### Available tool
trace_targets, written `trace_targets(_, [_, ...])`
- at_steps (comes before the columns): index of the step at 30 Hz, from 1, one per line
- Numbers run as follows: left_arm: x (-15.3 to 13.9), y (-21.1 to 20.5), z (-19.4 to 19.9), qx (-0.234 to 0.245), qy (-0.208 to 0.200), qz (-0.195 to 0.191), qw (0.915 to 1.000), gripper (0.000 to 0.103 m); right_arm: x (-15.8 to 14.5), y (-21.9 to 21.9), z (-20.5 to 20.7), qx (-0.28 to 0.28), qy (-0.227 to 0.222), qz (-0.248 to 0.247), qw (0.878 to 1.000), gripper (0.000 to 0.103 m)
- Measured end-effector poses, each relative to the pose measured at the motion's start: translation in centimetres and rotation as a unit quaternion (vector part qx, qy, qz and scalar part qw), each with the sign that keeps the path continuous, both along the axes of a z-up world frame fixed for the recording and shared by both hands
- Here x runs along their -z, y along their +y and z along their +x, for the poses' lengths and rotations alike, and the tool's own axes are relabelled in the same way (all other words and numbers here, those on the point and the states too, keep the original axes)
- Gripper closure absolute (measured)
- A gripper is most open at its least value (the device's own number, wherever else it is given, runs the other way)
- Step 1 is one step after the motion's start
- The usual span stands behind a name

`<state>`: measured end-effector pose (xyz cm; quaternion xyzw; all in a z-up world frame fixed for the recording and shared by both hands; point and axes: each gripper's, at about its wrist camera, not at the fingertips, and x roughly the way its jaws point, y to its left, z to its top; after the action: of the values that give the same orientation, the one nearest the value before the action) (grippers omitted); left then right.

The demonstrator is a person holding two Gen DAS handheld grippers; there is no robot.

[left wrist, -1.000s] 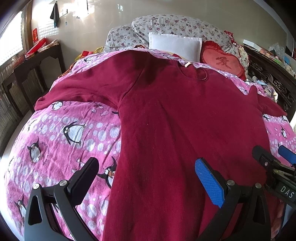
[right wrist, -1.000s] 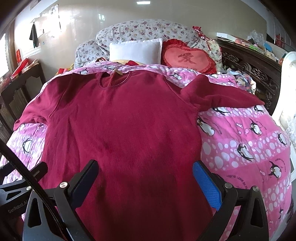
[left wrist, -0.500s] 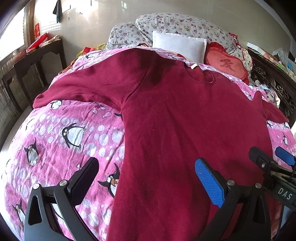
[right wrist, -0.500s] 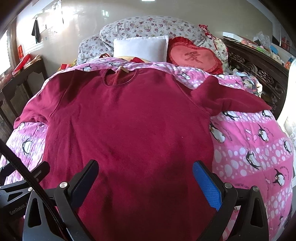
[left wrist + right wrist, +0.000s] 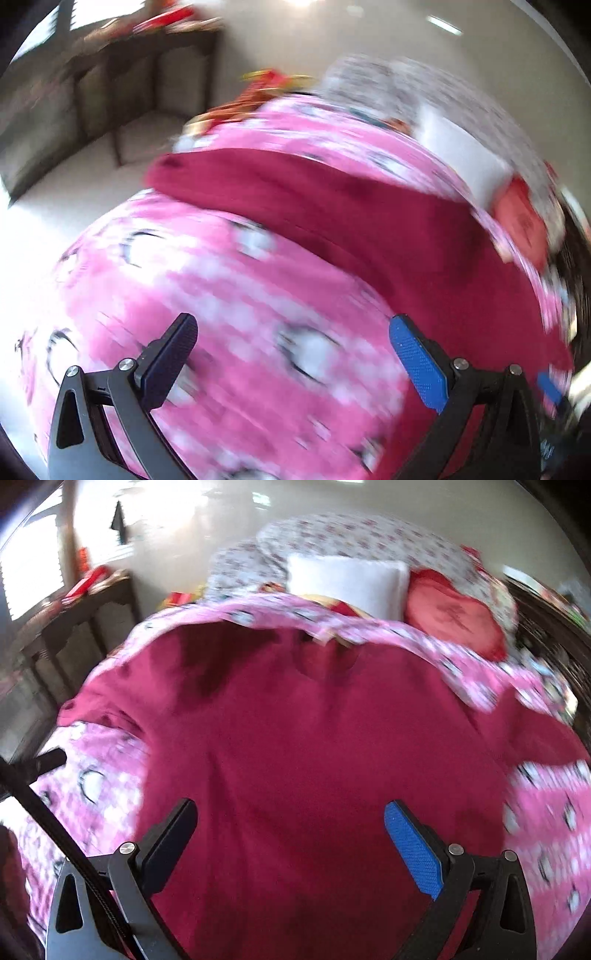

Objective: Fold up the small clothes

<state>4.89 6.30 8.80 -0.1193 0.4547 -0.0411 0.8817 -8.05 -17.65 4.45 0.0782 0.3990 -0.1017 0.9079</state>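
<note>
Dark-red long-sleeved knit top spread flat on pink penguin-print quilt of bed; white pillow behind. Left tongs, right tongs: both wide, empty.

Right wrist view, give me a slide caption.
Open right gripper above a maroon long-sleeved shirt spread flat on a penguin-print quilt.

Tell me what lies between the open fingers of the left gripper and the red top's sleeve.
In the left wrist view, only the pink penguin-print quilt lies between the left gripper and the dark red top's sleeve; blur hides finer detail.
</note>
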Motion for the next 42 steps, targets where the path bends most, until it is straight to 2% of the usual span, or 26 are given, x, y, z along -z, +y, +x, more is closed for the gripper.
trace_targets(4, [1.1, 5.5, 4.6, -0.089, 0.028, -0.035, 0.9951, 0.000, 0.3, 1.5, 5.9, -0.031, -0.010, 0.014, 0.999, 0.004])
trace_targets(8, [3.4, 8.4, 8.8, -0.135, 0.062, -0.097, 0.9842, 0.000, 0.4, 2.2, 11.6, -0.034, -0.011, 0.003, 0.999, 0.032])
trace_targets(11, [5.6, 9.1, 11.3, -0.147, 0.087, -0.126, 0.9772, 0.000, 0.5, 1.9, 14.2, -0.032, -0.015, 0.003, 0.999, 0.052])
trace_targets(12, [6.2, 9.3, 11.9, -0.148, 0.090, -0.129, 0.9764, 0.000, 0.7, 1.8, 15.3, -0.024, -0.018, 0.007, 1.000, 0.054])
trace_targets(15, [6.8, 9.2, 13.4, -0.160, 0.070, -0.126, 0.9766, 0.000, 2.0, 1.6, 18.1, -0.016, -0.005, 0.018, 1.000, 0.054])
trace_targets(17, [7.2, 9.4, 14.5, -0.168, 0.059, -0.140, 0.9741, 0.000, 3.0, 1.9, 19.6, -0.015, 0.009, 0.004, 1.000, 0.053])
trace_targets(19, [7.6, 9.5, 15.4, -0.180, 0.055, -0.150, 0.9707, 0.000, 2.9, 2.4, 19.8, -0.018, -0.001, -0.018, 1.000, 0.050])
trace_targets(20, [7.7, 9.4, 15.7, -0.181, 0.051, -0.149, 0.9709, 0.002, 2.8, 2.5, 19.8, -0.021, -0.003, -0.024, 0.999, 0.049])
trace_targets(21, [7.6, 9.2, 16.0, -0.176, 0.045, -0.144, 0.9727, 0.010, 2.6, 2.5, 19.6, -0.023, -0.004, -0.020, 1.000, 0.049])
trace_targets(22, [7.3, 8.8, 16.2, -0.166, 0.038, -0.136, 0.9761, 0.045, 2.3, 2.2, 19.1, -0.026, -0.007, -0.007, 1.000, 0.048])
trace_targets(23, [7.2, 8.5, 16.4, -0.151, 0.037, -0.128, 0.9795, 0.088, 2.0, 1.7, 18.4, -0.030, -0.009, 0.015, 0.999, 0.042])
trace_targets(24, [7.1, 8.3, 16.4, -0.138, 0.043, -0.127, 0.9813, 0.097, 1.7, 1.2, 17.7, -0.032, -0.010, 0.026, 0.999, 0.035])
trace_targets(26, [6.4, 8.2, 15.8, -0.123, 0.033, -0.142, 0.9816, 0.096, 1.2, 0.4, 16.1, -0.028, -0.014, 0.020, 0.999, 0.032])
trace_targets(28, [4.1, 7.8, 14.0, -0.113, 0.002, -0.134, 0.9845, 0.096, 0.5, -0.4, 14.5, -0.024, -0.016, 0.008, 1.000, 0.032])
trace_targets(31, [-0.9, 5.8, 11.1, -0.070, -0.056, -0.134, 0.9869, 0.096, -0.7, -2.6, 11.4, -0.011, -0.022, -0.002, 1.000, 0.025])
trace_targets(34, [-6.5, 2.1, 7.6, -0.008, -0.108, -0.147, 0.9832, 0.096, -1.9, -4.9, 8.5, 0.010, -0.025, -0.022, 0.999, 0.022])
trace_targets(37, [-11.3, -4.1, 4.0, 0.074, -0.153, -0.150, 0.9738, 0.096, -2.7, -6.9, 6.1, 0.024, -0.018, -0.043, 0.999, 0.021])
trace_targets(38, [-12.0, -6.2, 3.1, 0.100, -0.158, -0.148, 0.9711, 0.096, -3.0, -7.7, 5.0, 0.031, -0.018, -0.048, 0.998, 0.021])
trace_targets(40, [-12.5, -12.1, 0.8, 0.170, -0.152, -0.140, 0.9634, 0.096, -3.2, -9.0, 3.3, 0.037, -0.021, -0.051, 0.998, 0.018])
trace_targets(42, [-11.5, -17.3, -0.9, 0.220, -0.136, -0.128, 0.9574, 0.096, -3.1, -10.5, 1.6, 0.048, -0.017, -0.053, 0.997, 0.018])
